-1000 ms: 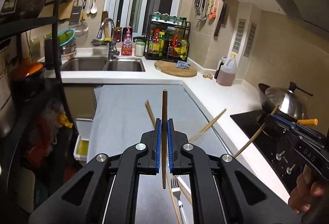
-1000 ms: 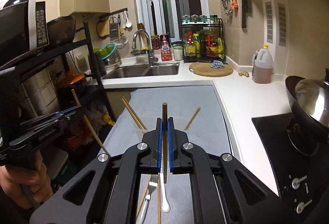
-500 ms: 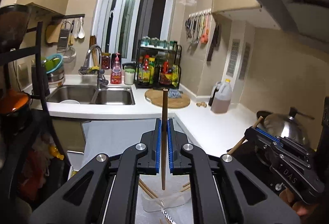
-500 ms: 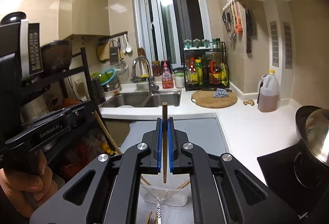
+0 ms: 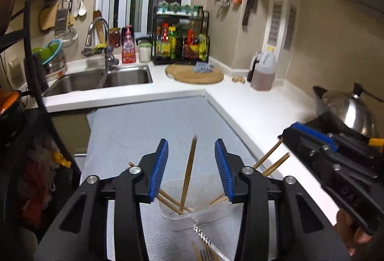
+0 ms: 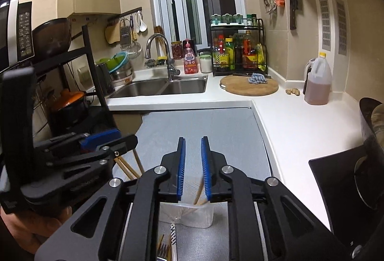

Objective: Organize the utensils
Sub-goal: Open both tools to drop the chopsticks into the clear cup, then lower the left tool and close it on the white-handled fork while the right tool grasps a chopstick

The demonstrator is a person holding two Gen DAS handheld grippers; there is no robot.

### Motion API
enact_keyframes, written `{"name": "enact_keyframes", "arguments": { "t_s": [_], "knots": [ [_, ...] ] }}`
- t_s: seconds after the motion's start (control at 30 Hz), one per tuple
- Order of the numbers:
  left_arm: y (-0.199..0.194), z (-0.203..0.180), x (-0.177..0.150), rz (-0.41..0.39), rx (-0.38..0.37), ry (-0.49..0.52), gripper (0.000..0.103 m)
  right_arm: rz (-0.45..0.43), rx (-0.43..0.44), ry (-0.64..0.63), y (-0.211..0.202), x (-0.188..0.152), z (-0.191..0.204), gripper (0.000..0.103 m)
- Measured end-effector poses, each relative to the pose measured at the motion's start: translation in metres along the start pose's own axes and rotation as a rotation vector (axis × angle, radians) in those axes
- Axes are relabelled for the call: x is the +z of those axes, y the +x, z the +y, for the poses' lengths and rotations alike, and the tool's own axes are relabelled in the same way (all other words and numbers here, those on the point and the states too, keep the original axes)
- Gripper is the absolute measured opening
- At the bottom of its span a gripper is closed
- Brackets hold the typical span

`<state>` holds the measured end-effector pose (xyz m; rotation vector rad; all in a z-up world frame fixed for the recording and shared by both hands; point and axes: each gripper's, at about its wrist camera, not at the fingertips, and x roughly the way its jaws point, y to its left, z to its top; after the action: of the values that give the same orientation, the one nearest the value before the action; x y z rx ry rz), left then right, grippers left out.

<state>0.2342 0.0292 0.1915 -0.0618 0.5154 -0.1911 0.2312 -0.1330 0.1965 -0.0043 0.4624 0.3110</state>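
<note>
A clear plastic cup [image 5: 175, 215] stands on the grey mat [image 5: 148, 126] and holds several wooden chopsticks. My left gripper [image 5: 191, 148] is open above the cup; one chopstick [image 5: 188, 172] stands loose between its jaws with its lower end in the cup. My right gripper [image 6: 193, 148] is open above the same cup [image 6: 204, 215], with a chopstick [image 6: 199, 191] dropping past its right pad into the cup. Each gripper shows in the other's view, the right one [image 5: 312, 138] and the left one [image 6: 100, 141].
A fork [image 5: 206, 255] and a patterned-handle utensil [image 6: 173, 237] lie on the mat in front of the cup. A double sink [image 5: 100, 80], cutting board [image 5: 194, 72], oil jug [image 5: 264, 71] and wok [image 5: 348, 109] line the white counter. A black rack [image 6: 72, 83] stands left.
Both grippers lowered over the cup and opened. The chopstick each one held has dropped into the cup.
</note>
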Motion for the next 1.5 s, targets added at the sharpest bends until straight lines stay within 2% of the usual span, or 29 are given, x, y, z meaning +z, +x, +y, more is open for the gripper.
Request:
{"name": "enact_keyframes", "arguments": {
  "t_s": [0.1,0.23,0.47,0.63,0.77,0.83,0.93,1.03,1.17,1.3,1.5],
  "knots": [
    [-0.027,0.003,0.000,-0.061,-0.010,-0.019,0.040,-0.030,-0.028,-0.007,-0.018,-0.004,-0.001,0.015],
    [-0.057,0.000,-0.014,-0.104,0.005,-0.029,0.040,-0.081,-0.036,-0.013,-0.049,-0.015,-0.001,0.016],
    [-0.092,-0.009,-0.074,-0.109,0.061,-0.036,0.040,-0.119,-0.027,-0.018,-0.096,-0.070,0.004,0.016],
    [-0.102,-0.016,-0.131,-0.084,0.085,-0.031,0.029,-0.075,-0.010,-0.007,-0.108,-0.118,0.005,0.015],
    [-0.098,-0.018,-0.173,-0.045,0.091,-0.063,0.022,-0.048,0.005,0.024,-0.113,-0.156,0.001,0.005],
    [-0.095,-0.018,-0.193,-0.025,0.096,-0.074,0.017,-0.032,0.015,0.027,-0.112,-0.174,0.002,0.005],
    [-0.088,-0.021,-0.226,0.024,0.077,-0.112,0.017,0.009,0.024,0.022,-0.104,-0.198,0.005,0.005],
    [-0.082,-0.031,-0.250,0.055,0.060,-0.101,0.017,0.050,0.033,0.028,-0.095,-0.220,0.006,0.005],
    [-0.075,-0.039,-0.269,0.096,0.034,-0.084,0.017,0.098,0.058,0.033,-0.086,-0.241,0.007,0.005],
    [-0.065,-0.035,-0.282,0.146,0.020,-0.124,0.017,0.159,0.084,0.027,-0.075,-0.265,0.016,0.006],
    [-0.065,-0.038,-0.286,0.142,0.011,-0.119,0.017,0.217,0.134,-0.011,-0.063,-0.287,0.034,0.007]
  ]
}}
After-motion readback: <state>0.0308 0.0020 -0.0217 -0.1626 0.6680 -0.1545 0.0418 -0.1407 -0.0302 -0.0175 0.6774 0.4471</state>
